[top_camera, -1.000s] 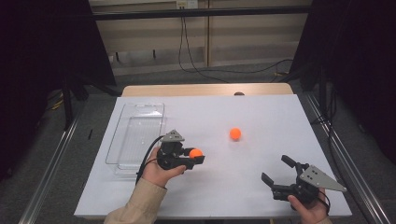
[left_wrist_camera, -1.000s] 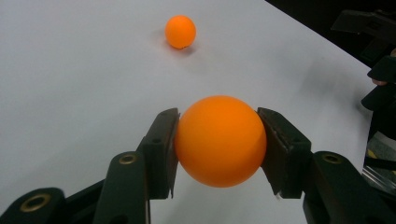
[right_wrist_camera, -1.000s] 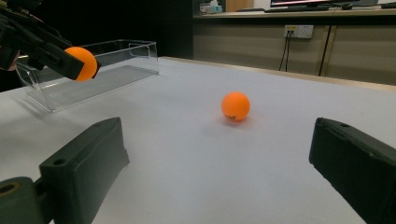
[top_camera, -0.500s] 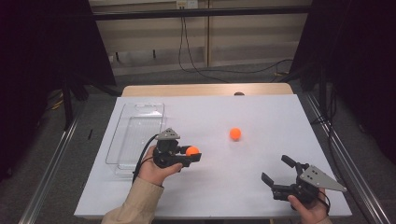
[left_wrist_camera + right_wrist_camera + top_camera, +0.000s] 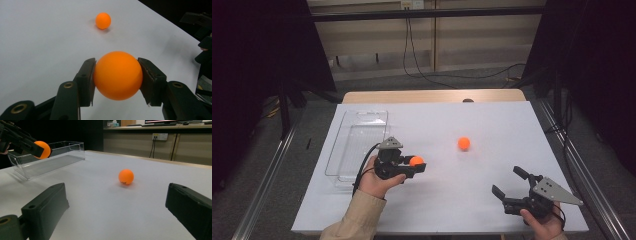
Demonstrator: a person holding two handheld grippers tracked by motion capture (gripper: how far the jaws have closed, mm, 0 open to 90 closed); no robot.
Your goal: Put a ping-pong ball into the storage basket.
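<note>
My left gripper point(image 5: 416, 165) hovers just right of the clear plastic tray point(image 5: 357, 142) and is shut on an orange ball point(image 5: 416, 161). In the left gripper view both pads press the ball point(image 5: 117, 75) from either side. A second orange ball point(image 5: 464, 143) rests on the white table, farther off and to the right; I also see this ball point(image 5: 126, 176) ahead of my right gripper. My right gripper point(image 5: 507, 181) sits near the table's front right edge, open, jaws wide apart with nothing between them point(image 5: 117, 202).
The clear tray point(image 5: 50, 162) lies lengthwise along the table's left side. The white sheet point(image 5: 492, 120) covers the tabletop, with a wooden strip at the far edge. Metal rails run along both sides, and cables hang at the back wall.
</note>
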